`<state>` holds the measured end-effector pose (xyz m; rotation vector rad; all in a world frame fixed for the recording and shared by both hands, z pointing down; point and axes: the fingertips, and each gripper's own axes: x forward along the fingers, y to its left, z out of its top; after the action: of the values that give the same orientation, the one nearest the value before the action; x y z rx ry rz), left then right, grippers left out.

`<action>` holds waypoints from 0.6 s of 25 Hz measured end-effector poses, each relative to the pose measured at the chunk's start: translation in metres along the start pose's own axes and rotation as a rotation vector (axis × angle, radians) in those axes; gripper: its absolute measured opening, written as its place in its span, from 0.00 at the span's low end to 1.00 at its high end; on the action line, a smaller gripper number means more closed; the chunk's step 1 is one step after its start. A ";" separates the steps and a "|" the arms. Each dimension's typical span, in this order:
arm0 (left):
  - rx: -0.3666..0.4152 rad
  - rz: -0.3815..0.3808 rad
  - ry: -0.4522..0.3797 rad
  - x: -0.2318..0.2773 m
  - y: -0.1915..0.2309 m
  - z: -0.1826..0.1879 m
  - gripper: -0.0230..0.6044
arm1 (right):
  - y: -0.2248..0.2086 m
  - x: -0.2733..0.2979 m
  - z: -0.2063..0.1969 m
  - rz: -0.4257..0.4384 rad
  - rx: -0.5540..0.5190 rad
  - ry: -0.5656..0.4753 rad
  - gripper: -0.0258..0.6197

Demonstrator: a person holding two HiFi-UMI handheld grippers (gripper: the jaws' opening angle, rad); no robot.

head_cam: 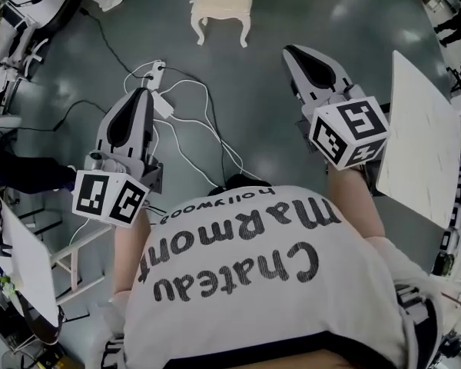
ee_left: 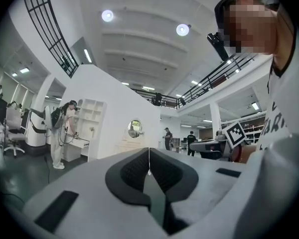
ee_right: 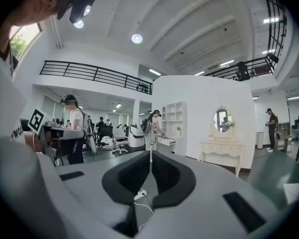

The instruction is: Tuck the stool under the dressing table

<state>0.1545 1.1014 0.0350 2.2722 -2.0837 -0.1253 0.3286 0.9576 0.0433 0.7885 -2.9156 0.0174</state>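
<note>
Grey floor fills the head view, and the cream stool (head_cam: 221, 10) stands upright on it near the top edge, well ahead of both grippers and touched by neither. The left gripper (head_cam: 142, 92) and the right gripper (head_cam: 292, 51) both point toward the stool. White cables and a power strip (head_cam: 155, 75) lie between the stool and the left gripper. A pale furniture leg, right of the stool, is cut off by the top edge, so I cannot tell what it belongs to. From the left gripper view, the left gripper (ee_left: 149, 153) has its jaws pressed together with nothing between them. Its own body hides the lower part of a pale table under a round mirror (ee_left: 135, 128). From the right gripper view, the right gripper (ee_right: 150, 157) is likewise closed and empty. The dressing table (ee_right: 222, 149) with its oval mirror (ee_right: 221, 119) shows whole against a white wall. An open shelf unit (ee_right: 174, 117) beside it holds small items too tiny to name.
</note>
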 end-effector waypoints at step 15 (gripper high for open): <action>-0.071 0.055 0.093 0.089 0.080 -0.042 0.07 | -0.044 0.121 -0.038 0.075 0.010 0.106 0.09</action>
<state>0.0866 1.0054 0.0821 2.1366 -2.0589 -0.0883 0.2517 0.8605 0.0942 0.6580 -2.8446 0.0784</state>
